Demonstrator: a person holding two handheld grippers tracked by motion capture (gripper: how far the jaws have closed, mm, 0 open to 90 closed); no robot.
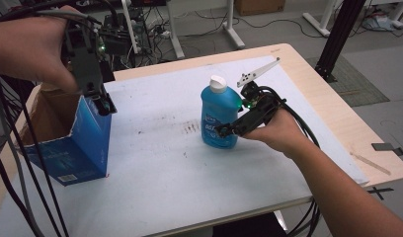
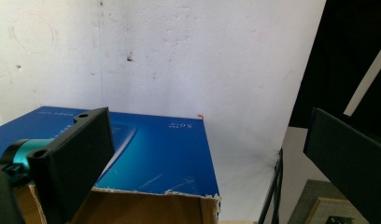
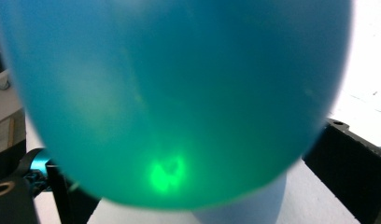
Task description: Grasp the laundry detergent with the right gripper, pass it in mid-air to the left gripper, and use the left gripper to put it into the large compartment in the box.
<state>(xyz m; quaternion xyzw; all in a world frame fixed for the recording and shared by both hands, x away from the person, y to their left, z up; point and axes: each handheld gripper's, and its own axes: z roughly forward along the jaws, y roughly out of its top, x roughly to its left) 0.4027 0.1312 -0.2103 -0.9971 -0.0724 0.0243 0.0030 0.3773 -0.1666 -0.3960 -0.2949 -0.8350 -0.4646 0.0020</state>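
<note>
High view: fixed above the person's side, looks fwd and down over the whole worktop (image 1: 155, 163). Left gripper view: cam rides the gripper, faces down past the blue box's (image 2: 146, 154) torn rim to the worktop, fairly near; the box also shows at left in high view. Right gripper view: pressed v. close to the blue bottle (image 3: 170, 93), blurred; same bottle stands mid-worktop in high view.

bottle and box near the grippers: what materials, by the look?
Blue bottle: likely translucent glossy plastic; the green light glows through its wall in the right gripper view. Its white cap looks like opaque plastic.
Blue box: cardboard with a printed, slightly glossy blue skin; the torn top edge shows brown fibrous board in the left gripper view.
</note>
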